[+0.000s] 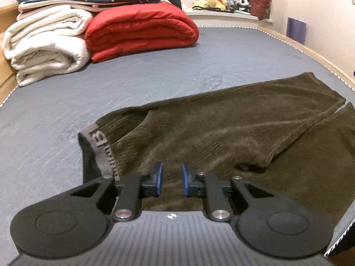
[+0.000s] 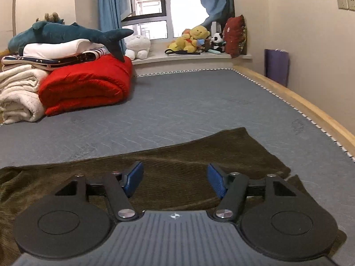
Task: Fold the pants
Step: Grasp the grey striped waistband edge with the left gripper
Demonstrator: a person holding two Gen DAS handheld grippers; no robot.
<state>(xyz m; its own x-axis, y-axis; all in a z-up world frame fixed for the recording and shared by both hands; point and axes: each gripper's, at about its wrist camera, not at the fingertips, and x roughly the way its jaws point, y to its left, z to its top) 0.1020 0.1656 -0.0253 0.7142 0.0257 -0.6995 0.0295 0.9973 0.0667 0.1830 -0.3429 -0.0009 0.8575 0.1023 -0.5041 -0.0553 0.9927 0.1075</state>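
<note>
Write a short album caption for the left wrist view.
Left claw, nothing between its blue pads, hovers over brown pants laid on a grey mattress.

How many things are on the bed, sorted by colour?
Brown: 1, the pants
Red: 1, the folded quilt
White: 2, the blanket and pillow
Navy: 1, the starry cloth
Teal: 1, the toy shark
Total: 6

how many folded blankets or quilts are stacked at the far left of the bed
4: a red quilt in front, a white blanket at its left, a navy patterned one and a white one on top. More may be hidden behind.
</note>
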